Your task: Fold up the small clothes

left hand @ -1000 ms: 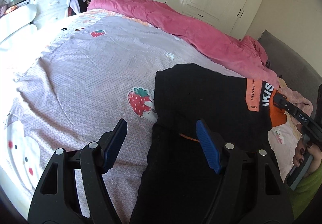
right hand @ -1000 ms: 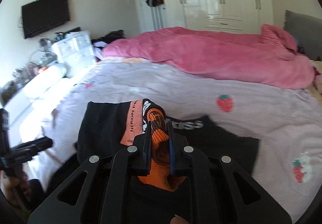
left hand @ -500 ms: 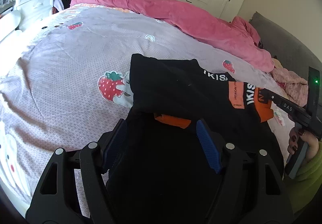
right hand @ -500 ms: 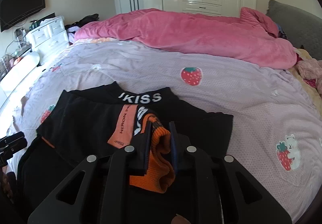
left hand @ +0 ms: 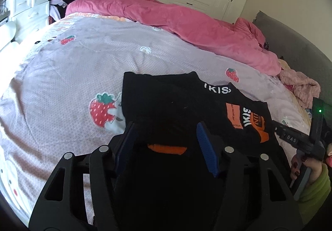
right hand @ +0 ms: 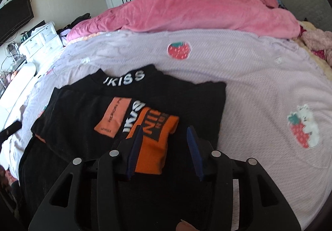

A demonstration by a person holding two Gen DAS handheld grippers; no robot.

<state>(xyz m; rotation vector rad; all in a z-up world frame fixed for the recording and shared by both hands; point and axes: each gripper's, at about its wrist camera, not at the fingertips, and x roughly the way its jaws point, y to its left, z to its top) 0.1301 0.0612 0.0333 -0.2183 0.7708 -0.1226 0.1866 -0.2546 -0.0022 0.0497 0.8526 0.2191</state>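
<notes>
A bedroom: white wardrobes along the far wall, a rumpled pink duvet (right hand: 197,12) across the back of the bed, a lilac bedspread (right hand: 259,69) printed with strawberries in front. On the near side of the bedspread, a black top (right hand: 186,102) lying flat, lettered collar pointing toward the duvet, both sleeves folded in across the chest. Orange cuff (right hand: 157,143) of the last-folded sleeve resting on the black fabric. Right gripper (right hand: 166,148) just over that cuff, jaws opening, left pad beside the orange edge, nothing pinched. Left gripper (left hand: 166,148) low over the bottom half of the top, jaws about half open and closing, black cloth and a small orange strip (left hand: 167,149) beneath the gap, no clear pinch yet. Sleeve folding apparently done; probably the release before the bottom fold. Next move likely needing both grippers at the hem, a firm pinch at each corner, then an even lift toward the collar without disturbing the sleeves.
</notes>
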